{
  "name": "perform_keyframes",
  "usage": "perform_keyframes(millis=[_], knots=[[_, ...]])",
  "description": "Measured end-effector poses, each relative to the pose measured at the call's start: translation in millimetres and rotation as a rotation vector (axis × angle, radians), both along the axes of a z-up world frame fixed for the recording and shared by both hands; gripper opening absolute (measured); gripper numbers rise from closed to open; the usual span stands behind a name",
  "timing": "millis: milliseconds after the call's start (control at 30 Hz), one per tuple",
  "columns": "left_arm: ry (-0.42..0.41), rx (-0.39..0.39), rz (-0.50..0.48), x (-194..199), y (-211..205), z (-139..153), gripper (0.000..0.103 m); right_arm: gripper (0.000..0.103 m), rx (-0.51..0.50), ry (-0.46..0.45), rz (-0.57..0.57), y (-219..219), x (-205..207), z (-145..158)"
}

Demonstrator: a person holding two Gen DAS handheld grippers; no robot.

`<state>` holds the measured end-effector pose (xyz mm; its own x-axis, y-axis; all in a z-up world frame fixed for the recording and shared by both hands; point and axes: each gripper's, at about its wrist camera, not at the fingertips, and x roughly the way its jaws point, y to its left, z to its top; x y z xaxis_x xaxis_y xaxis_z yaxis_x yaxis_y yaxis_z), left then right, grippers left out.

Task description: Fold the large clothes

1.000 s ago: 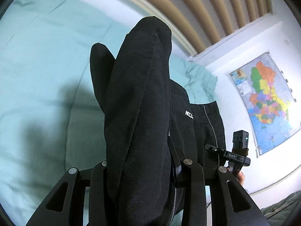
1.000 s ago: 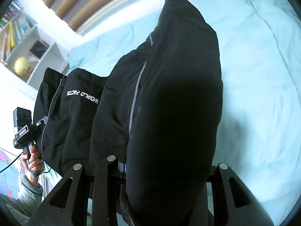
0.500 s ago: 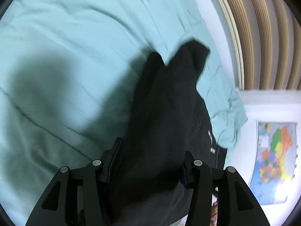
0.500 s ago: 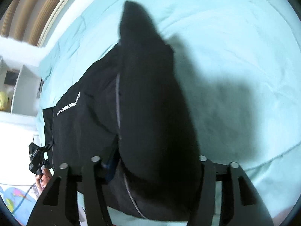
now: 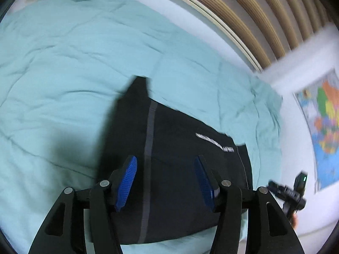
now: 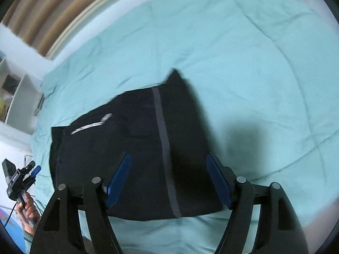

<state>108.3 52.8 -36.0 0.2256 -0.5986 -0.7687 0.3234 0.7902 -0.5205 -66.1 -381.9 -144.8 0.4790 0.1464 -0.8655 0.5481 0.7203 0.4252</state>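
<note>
From my left wrist camera I get the wall map (image 5: 322,127) at far right; my right wrist camera instead shows white shelves (image 6: 19,97) at far left. Nearest me, my left gripper (image 5: 166,182) and right gripper (image 6: 167,182) both stand wide; their jaws have just been opening, blue pads clear of cloth, holding nothing. Beyond them the black garment (image 5: 180,158) lies folded on the teal bedspread (image 5: 63,63), with the slatted headboard (image 5: 264,17) farthest.

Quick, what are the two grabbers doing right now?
Left hand-held gripper: open, just widened, above the folded black fabric trousers, holding nothing.
Right hand-held gripper: open, just widened, holding nothing.
</note>
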Motion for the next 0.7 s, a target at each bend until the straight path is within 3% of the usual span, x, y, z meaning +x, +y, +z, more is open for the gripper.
perform_keyframes(millis=[100, 233, 367, 433, 567, 700], knots=[[-0.013, 0.101, -0.068, -15.6, -35.5, -19.0, 0.059, 0.077, -0.036, 0.021, 0.057, 30.7, 9.0, -12.3], [-0.031, 0.264, -0.121, -35.1, -55.0, -67.0, 0.059, 0.077, -0.142, 0.224, 0.128, 74.3, 31.9, -55.5], [-0.027, 0.310, -0.137, -39.0, -55.0, -97.2, 0.058, 0.076, -0.140, 0.336, 0.160, 90.2, 35.6, -101.2], [-0.033, 0.333, -0.141, -38.0, -57.8, -98.5, 0.059, 0.076, -0.143, 0.350, 0.156, 91.9, 39.1, -104.1], [-0.035, 0.343, -0.153, -38.1, -64.2, -96.4, 0.070, 0.076, -0.136, 0.367, 0.146, 90.9, 43.3, -103.0], [-0.038, 0.359, -0.127, -44.1, -69.1, -75.8, 0.071, 0.076, -0.117, 0.349, 0.129, 90.9, 40.1, -85.6]])
